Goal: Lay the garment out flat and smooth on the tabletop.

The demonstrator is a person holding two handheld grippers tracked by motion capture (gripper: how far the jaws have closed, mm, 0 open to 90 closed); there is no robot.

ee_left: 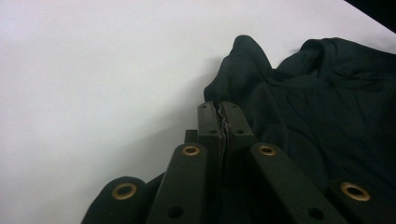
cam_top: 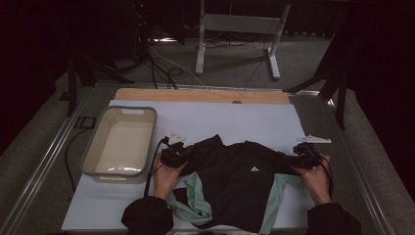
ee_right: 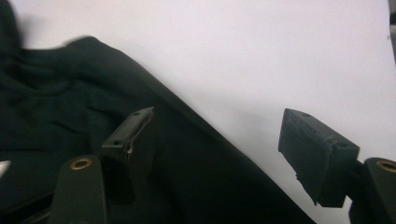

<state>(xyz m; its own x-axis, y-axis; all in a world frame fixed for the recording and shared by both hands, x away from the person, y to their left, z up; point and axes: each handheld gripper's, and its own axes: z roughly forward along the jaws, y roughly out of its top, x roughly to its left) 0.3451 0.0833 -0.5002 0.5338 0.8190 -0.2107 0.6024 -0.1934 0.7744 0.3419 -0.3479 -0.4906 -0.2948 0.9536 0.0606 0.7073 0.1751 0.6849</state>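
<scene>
At your ten o'clock the grey rectangular plastic tub (cam_top: 120, 142) stands on the white table sheet (cam_top: 244, 122), just beside your left gripper (cam_top: 182, 155), so a sweep that way meets its wall. From twelve to two o'clock the sheet lies bare up to the wooden table edge (cam_top: 195, 95), giving both hands open passage forward. Your right gripper (cam_top: 299, 157) has bare sheet at its three o'clock, one spread jaw over it. Between the grippers, the black garment with mint-green sleeves (cam_top: 240, 181) covers the surface back to six o'clock, bunched in folds beside your left gripper's pressed-together jaws.
</scene>
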